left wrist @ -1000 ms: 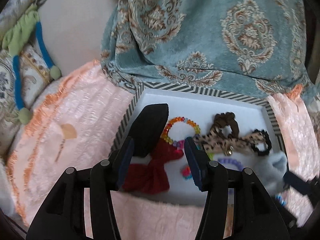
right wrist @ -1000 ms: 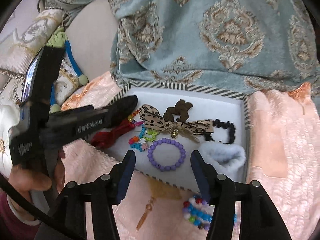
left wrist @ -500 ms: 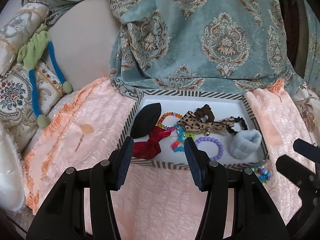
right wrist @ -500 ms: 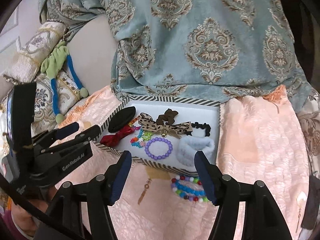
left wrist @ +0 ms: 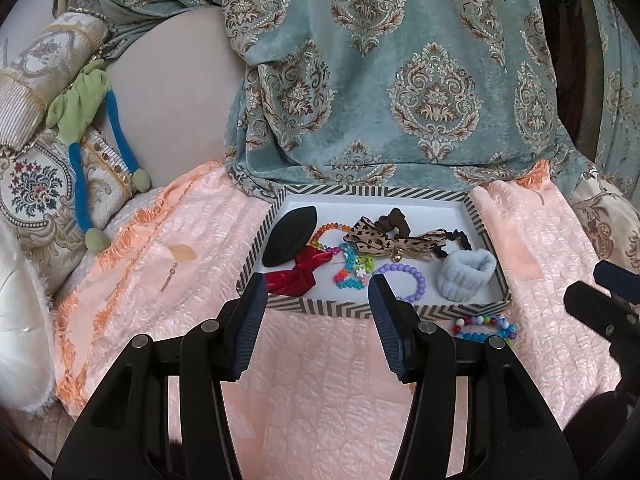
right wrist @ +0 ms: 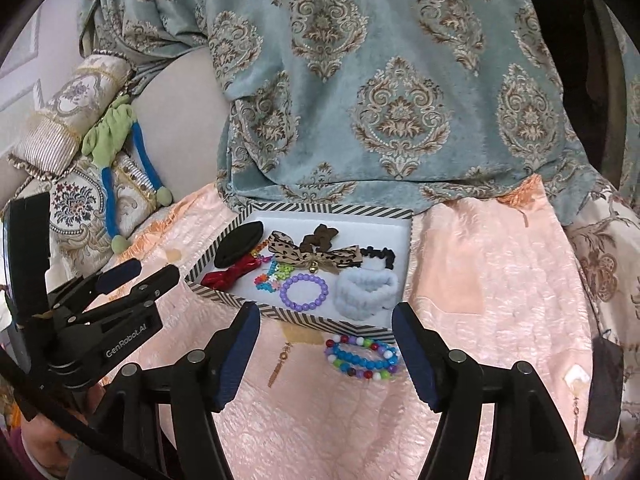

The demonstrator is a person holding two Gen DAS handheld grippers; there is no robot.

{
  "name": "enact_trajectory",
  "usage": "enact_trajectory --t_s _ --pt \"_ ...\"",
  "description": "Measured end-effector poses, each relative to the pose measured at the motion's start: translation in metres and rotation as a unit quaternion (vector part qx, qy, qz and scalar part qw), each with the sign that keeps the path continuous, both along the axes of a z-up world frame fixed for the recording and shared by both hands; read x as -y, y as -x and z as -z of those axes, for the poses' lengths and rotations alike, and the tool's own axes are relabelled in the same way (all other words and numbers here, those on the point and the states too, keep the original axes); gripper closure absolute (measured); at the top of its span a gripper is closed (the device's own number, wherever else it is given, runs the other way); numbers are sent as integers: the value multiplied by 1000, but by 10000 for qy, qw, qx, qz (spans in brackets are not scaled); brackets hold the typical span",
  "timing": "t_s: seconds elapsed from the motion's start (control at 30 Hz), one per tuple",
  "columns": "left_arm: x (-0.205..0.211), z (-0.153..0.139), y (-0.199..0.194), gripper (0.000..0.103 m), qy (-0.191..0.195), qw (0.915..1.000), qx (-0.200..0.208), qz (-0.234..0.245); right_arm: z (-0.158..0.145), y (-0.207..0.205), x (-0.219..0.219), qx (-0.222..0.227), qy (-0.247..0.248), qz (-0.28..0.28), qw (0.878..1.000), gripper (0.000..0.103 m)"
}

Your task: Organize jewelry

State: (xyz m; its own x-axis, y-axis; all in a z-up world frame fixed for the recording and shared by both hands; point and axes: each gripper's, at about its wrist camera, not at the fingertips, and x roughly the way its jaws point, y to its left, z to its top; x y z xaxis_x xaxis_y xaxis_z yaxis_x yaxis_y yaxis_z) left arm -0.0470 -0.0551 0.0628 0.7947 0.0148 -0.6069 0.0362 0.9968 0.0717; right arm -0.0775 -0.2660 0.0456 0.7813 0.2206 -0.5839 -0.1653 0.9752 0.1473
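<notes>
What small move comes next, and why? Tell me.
Probably bring the right gripper down over the multicoloured bead bracelet, the one piece lying on the peach cover outside the striped tray. The jaws are opening, with nothing between them.

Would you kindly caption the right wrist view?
Empty right gripper, jaws opening, above beaded bracelets lying outside the striped tray.

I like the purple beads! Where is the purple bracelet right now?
In the right wrist view, the purple bracelet lies inside the striped box, near its front edge, between the flower beads and the fluffy blue band.
</notes>
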Motion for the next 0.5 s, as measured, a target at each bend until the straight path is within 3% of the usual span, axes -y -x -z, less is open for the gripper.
enact_trajectory --t_s 0.5 --pt "0 -4 16 51 5 10000 53 10 -2 14 4 15 33 51 10000 36"
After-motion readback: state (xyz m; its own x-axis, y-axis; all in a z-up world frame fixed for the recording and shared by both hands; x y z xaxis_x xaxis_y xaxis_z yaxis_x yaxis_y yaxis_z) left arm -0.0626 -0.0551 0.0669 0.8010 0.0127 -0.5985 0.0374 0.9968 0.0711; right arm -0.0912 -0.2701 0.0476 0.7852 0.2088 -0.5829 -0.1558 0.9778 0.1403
